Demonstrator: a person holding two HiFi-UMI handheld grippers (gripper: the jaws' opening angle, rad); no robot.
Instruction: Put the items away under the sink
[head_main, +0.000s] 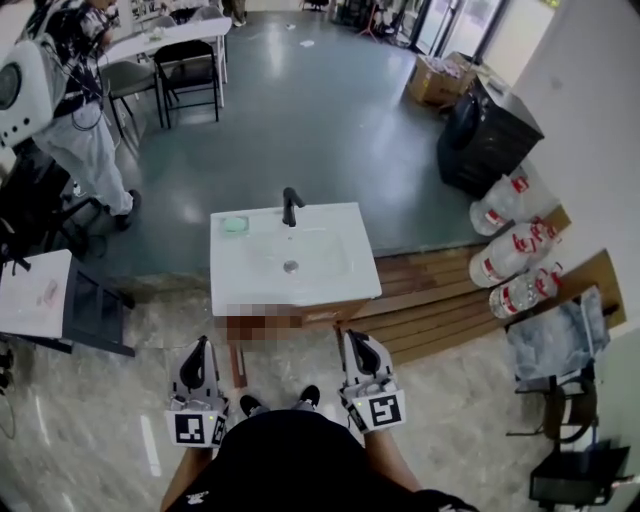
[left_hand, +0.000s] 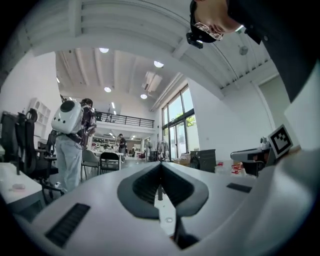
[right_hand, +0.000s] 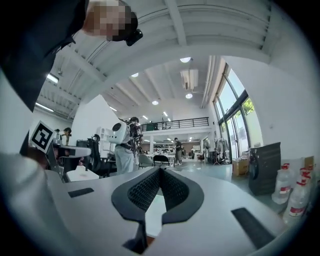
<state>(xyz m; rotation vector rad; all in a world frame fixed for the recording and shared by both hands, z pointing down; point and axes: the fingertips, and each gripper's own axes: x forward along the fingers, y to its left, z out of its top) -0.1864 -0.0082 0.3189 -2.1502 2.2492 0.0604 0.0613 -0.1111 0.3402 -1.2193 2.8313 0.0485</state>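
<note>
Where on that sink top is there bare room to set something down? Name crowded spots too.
Bare: the back right corner of the sink top, between faucet and right edge, and its front rim. Back left corner holds a green pad. At right, planks and water bottles crowd the floor.

Black shirt (head_main: 290, 465), black shoes (head_main: 250, 404); left claw (head_main: 203, 343), right claw (head_main: 352, 338) grey-white, black ribbed pads (right_hand: 145, 192), marker cubes (head_main: 375, 410).

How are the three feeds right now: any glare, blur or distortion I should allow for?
Head view: sharp, evenly lit, soft sheen on the floor. Left gripper view: heavy fisheye, black corners, bright windows. Right gripper view: same fisheye, bottles at the edge soft.
</note>
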